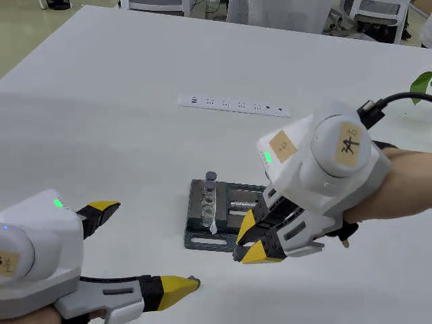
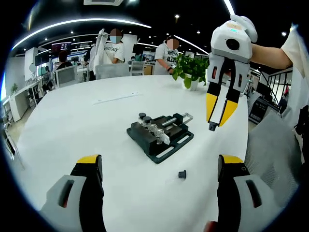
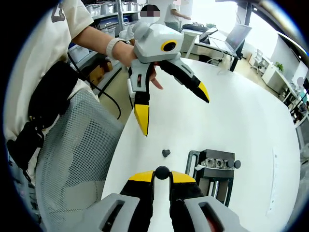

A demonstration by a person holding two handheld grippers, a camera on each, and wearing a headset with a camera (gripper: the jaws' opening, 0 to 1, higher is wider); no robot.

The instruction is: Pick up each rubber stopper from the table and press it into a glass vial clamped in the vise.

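Nearest me, the left gripper (image 1: pixel 145 244) hangs low over the table (image 1: pixel 101 101) with its yellow-tipped jaws spread wide and nothing between them. The tan sticker (image 1: pixel 7 263) on its body carries handwriting I cannot read. Just ahead of it in the left gripper view, a second stopper (image 2: pixel 182 174) lies loose on the table, near the vise. It is too small for me to tell which end is up.

The right gripper (image 1: pixel 241 255) is pinched onto a dark rubber stopper (image 3: pixel 162 171), whose rounded end shows between the tips in the right gripper view. Its tips point down and left, just beside the near corner of the vise (image 1: pixel 196 236). Its round end cap bears a tan label (image 1: pixel 349 144) that I read as "34", though I am not sure. A second tan label (image 1: pixel 283 146) is illegible.

The vials (image 1: pixel 208 206) stand upright in the vise jaws, mouths up, in a row running crosswise to the vise screw (image 1: pixel 244 204). The farthest vial has a dark cap (image 1: pixel 210 177).

Beyond lies a white power strip (image 1: pixel 233 106), its long side across my view.
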